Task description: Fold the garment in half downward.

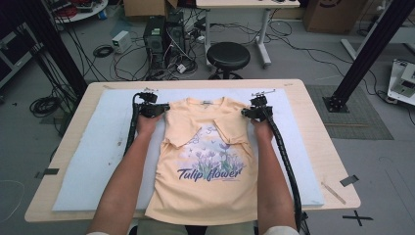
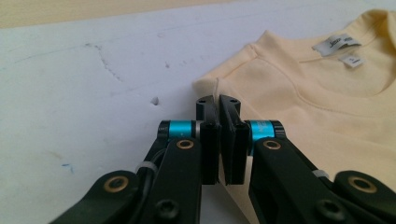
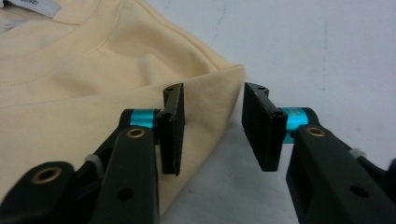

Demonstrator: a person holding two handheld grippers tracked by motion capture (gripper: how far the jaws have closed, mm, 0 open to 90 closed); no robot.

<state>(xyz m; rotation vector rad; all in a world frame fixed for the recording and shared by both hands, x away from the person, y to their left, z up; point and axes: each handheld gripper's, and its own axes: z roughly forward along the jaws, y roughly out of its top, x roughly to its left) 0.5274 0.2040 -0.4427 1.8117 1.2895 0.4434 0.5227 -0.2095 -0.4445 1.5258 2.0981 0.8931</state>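
**One shirt, two grippers at its shoulders**

Shirt [image 1: 205,161], a single peach tee, lies flat on the white mat [image 1: 93,156] on the bench [image 1: 313,127]. Left hand-held gripper [image 2: 218,105] is clenched on its shoulder corner; right hand-held gripper [image 3: 212,100] straddles the other corner, not yet pinching.

Counter [image 1: 313,122]: light wood top, rounded corners, centre of frame. A pale blue mat [image 1: 98,147] covers most of it. A peach T-shirt [image 1: 205,191] lies flat on the mat, hem overhanging the near edge.
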